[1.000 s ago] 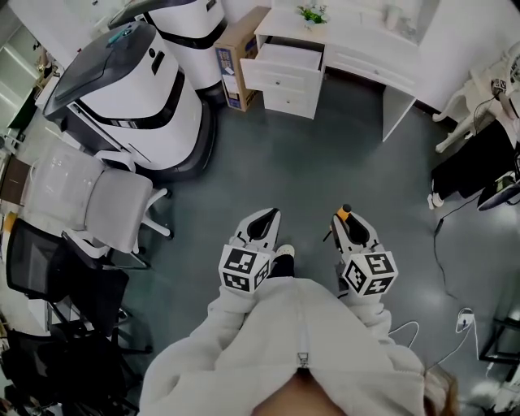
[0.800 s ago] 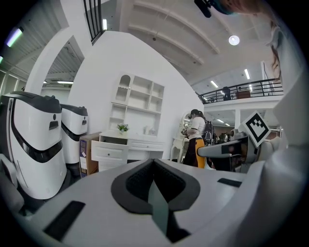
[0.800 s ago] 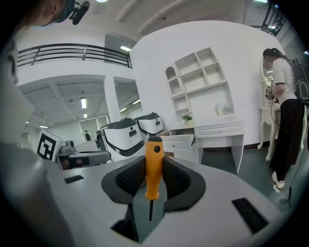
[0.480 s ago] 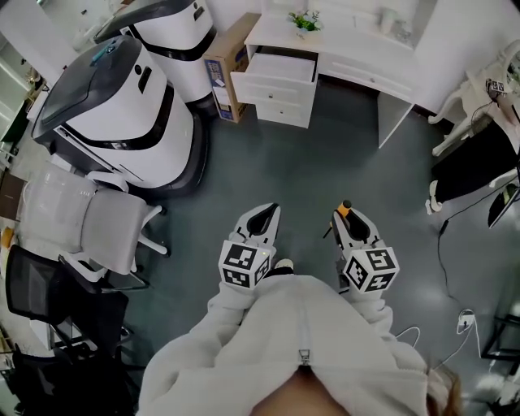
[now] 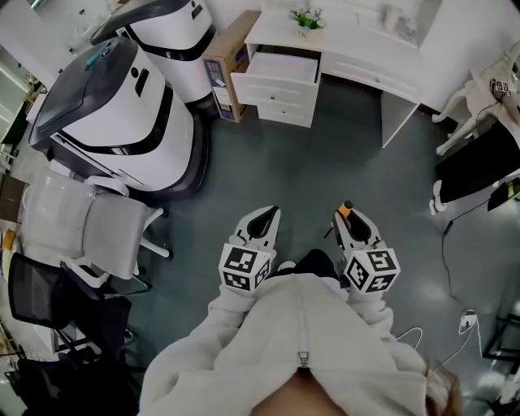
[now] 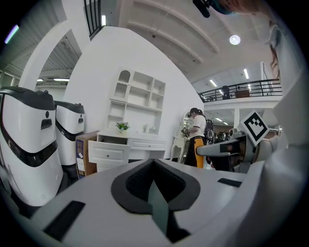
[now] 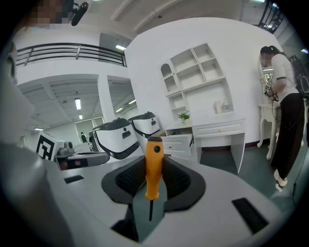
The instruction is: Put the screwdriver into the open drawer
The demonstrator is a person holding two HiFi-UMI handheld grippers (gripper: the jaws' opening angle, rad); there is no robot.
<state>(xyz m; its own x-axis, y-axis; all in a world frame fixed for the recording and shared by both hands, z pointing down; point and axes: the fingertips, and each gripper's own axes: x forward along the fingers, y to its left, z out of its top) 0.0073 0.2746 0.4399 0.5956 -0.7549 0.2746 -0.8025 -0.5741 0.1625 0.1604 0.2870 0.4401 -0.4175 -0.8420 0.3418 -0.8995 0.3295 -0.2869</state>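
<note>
1. Right gripper [image 7: 153,174] fingers [image 7: 179,179]: closed on the screwdriver [image 7: 154,166]. In the right gripper view the orange handle stands upright between the two black pads. Its thin dark shaft points down toward the camera.
2. In the head view the handle end projects just past the tip of the right gripper, right of centre in the frame.
3. Left gripper [image 6: 154,177] fingers [image 6: 129,182]: together at the tip, with nothing between them. In the head view this gripper sits left of centre, level with the right gripper and apart from it.
4. Each gripper carries a marker cube [image 5: 244,269] at its rear. Both are held by a person in a white jacket [image 5: 292,349], at the lower centre of the head view.
5. Bare dark grey floor [image 5: 325,154] lies between the grippers and the furniture.
6. The open drawer [image 5: 272,86] is at the upper centre of the head view, well apart from both grippers. It is the top left drawer of a white table [image 5: 366,69] and is pulled out.
7. A small potted plant [image 5: 307,16] stands on the table above the drawer.
8. A cardboard box [image 5: 223,58] stands just left of the drawer.
9. Two large white and black machines [image 5: 122,101] fill the upper left, and a white office chair [image 5: 89,219] stands at the left edge.
10. In the right gripper view, a person [image 7: 285,101] stands at the right edge beside other white furniture.
</note>
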